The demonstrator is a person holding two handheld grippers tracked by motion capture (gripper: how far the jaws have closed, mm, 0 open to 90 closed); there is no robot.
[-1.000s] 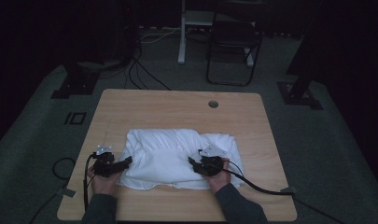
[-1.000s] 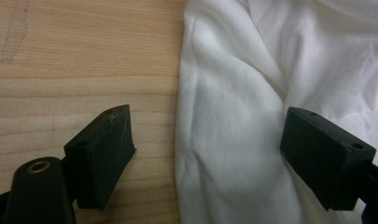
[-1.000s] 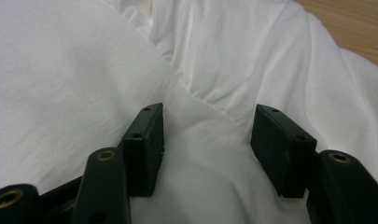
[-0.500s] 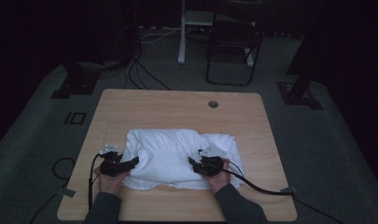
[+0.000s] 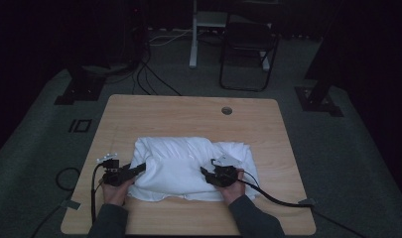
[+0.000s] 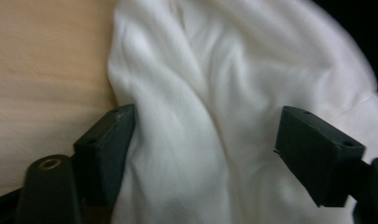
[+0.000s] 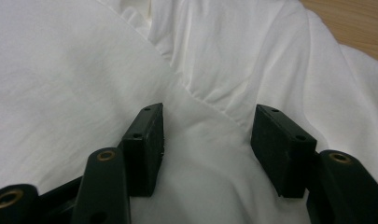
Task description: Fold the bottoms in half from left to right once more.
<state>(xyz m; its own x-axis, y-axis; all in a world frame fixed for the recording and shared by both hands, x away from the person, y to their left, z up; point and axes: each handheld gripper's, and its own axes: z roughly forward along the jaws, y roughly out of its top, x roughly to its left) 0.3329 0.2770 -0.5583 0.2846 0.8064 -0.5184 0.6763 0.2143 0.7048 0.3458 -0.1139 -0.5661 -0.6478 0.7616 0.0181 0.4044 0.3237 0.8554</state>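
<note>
A white cloth [image 5: 188, 166] lies bunched in a thick pile on the near half of the wooden table [image 5: 188, 111]. My left gripper [image 5: 139, 168] points right at the pile's left edge. In the left gripper view its jaws [image 6: 207, 114] stand wide with a fold of the cloth [image 6: 200, 70] between them; they have just been closing a little, and the pads do not squeeze it. My right gripper [image 5: 206, 174] sits on the pile's right part. In the right gripper view it [image 7: 209, 111] has a puckered ridge of cloth [image 7: 60, 70] filling the gap between its pads.
A round cable hole [image 5: 227, 110] is in the table's far side. A dark chair [image 5: 248, 54] and a white stand leg [image 5: 193, 44] stand on the floor beyond the table. Cables trail from both grippers off the near edge.
The left gripper has slid a little to the right, so its jaw tips now reach over the cloth's left edge. The right hand and the cloth pile look the same.
</note>
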